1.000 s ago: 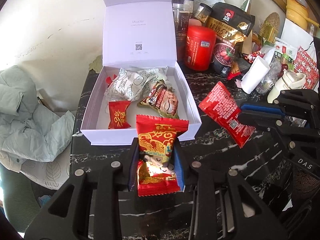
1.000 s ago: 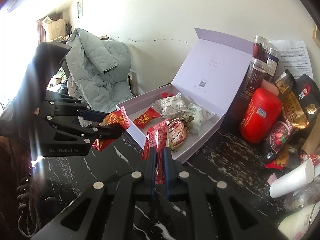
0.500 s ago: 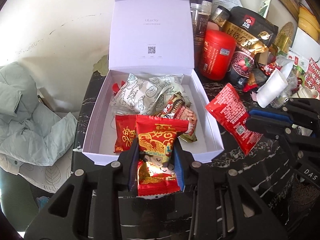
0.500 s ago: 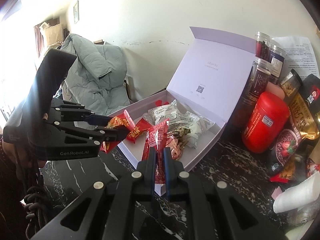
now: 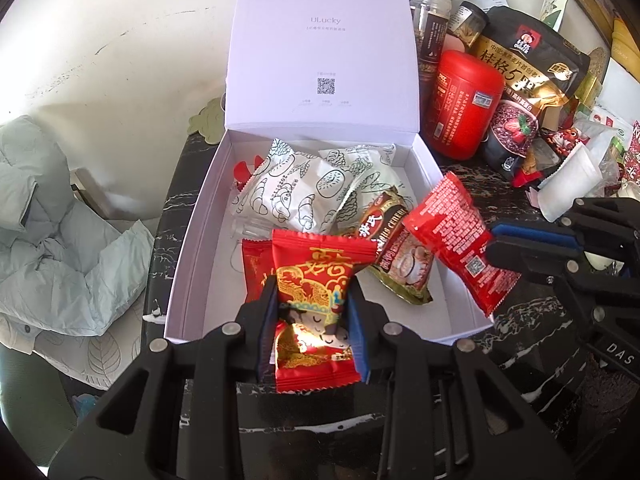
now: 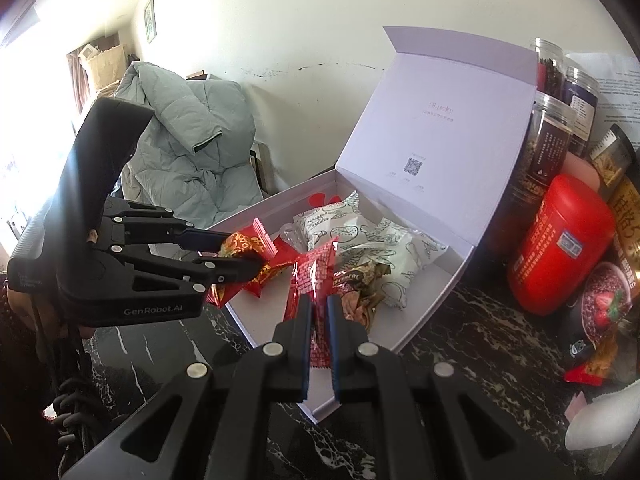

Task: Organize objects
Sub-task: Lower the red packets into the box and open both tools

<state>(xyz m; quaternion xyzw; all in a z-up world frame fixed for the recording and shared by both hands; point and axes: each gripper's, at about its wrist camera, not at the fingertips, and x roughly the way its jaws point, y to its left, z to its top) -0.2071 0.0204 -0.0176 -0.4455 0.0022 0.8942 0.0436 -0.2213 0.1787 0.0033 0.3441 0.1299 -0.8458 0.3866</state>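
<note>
An open pale lilac gift box (image 5: 188, 264) stands on the black marble table, lid up; it also shows in the right wrist view (image 6: 432, 304). It holds white printed snack packs (image 5: 296, 196), a coffee sachet (image 5: 400, 256) and a red candy (image 5: 252, 264). My left gripper (image 5: 312, 308) is shut on a red and gold candy packet (image 5: 316, 280), held over the box's front edge. My right gripper (image 6: 319, 312) is shut on a plain red snack packet (image 6: 314, 280), held over the box's right front part; that packet also shows in the left wrist view (image 5: 456, 236).
A red tin (image 5: 464, 104), dark jars (image 5: 428, 28), an oats bag (image 5: 528, 80) and a white paper roll (image 5: 568, 184) crowd the table right of the box. A grey-green jacket (image 5: 48, 224) lies on a chair to the left. A wall stands behind.
Both grippers have moved forward with their packets, from in front of the box to over its front part. Both stay shut.
</note>
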